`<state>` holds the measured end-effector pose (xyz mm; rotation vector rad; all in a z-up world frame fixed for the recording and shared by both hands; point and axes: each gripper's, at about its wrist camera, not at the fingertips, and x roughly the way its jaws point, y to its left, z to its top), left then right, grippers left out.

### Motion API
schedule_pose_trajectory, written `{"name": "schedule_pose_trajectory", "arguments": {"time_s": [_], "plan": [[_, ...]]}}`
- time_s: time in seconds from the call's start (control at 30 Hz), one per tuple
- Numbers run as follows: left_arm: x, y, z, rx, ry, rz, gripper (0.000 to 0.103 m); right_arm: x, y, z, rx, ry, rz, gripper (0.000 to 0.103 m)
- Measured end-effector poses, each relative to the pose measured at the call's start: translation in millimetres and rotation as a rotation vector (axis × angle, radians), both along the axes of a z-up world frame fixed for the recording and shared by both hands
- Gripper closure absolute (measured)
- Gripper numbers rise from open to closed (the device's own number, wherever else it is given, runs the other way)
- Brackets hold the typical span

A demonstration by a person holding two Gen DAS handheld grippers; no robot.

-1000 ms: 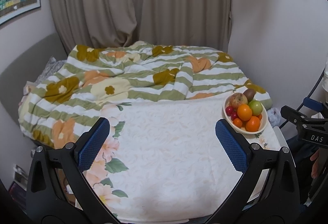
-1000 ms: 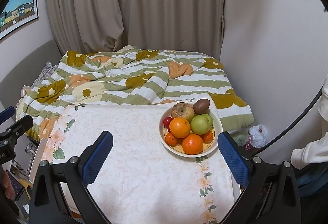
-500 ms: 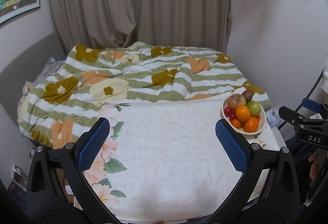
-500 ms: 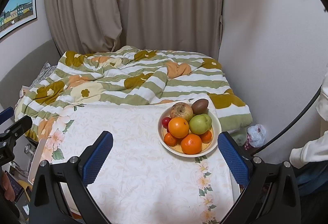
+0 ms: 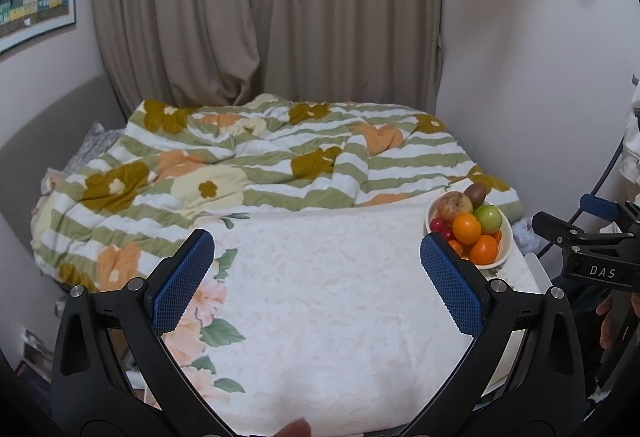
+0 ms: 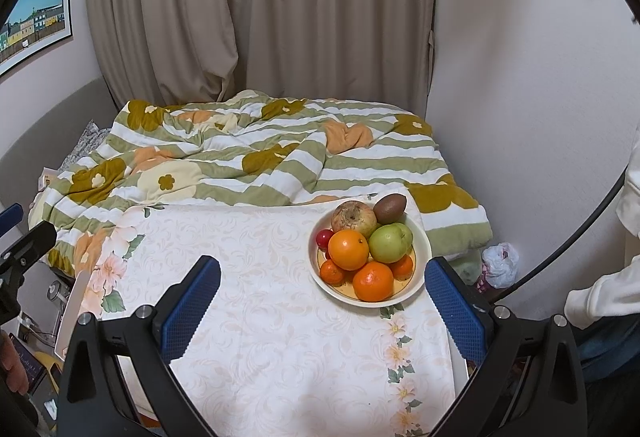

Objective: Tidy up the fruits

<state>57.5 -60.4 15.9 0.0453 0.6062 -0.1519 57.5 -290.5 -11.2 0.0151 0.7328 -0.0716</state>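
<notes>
Both grippers hang above the table, and neither one has anything between its blue pads. The left gripper (image 5: 317, 277) has its jaws spread wide, released, over the bare middle of the white floral tablecloth (image 5: 328, 297). The right gripper (image 6: 322, 301) is just as wide open, and the bowl (image 6: 422, 233) of fruit sits on the cloth just ahead of it, at about one o'clock in its view, closer to the right-hand finger than the left. In the left wrist view that same bowl (image 5: 506, 237) sits out at three o'clock, partly tucked behind the right-hand blue pad (image 5: 450, 289). Piled in the bowl: a big orange (image 6: 348, 249) toward the front left, a green apple (image 6: 390, 243) touching it on the right, a blotchy brownish apple (image 6: 354, 217) behind them, a kiwi (image 6: 390, 208) at the back rim, another orange (image 6: 373, 281) at the very front, and small mandarins (image 6: 332, 272) tucked low. Something small and red (image 6: 324, 237) peeks out at the bowl's nine o'clock edge, possibly a cherry tomato, hard to call from here. Beyond the table, a striped flowered quilt (image 6: 260, 161) lies rumpled across the bed, curtains (image 6: 280, 9) hang behind it, and a framed picture (image 6: 34, 17) sits on the wall at ten o'clock.
</notes>
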Motion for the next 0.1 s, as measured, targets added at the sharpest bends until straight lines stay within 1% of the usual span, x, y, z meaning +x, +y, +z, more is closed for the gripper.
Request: {"name": "schedule_pose_trajectory", "arguments": {"time_s": [0.1], "plan": [[-1.1,2.6,-0.2,0.006,-0.004,0.009,0.000,0.2,-0.2,0.1,0.001,0.002,-0.001,0.001]]}}
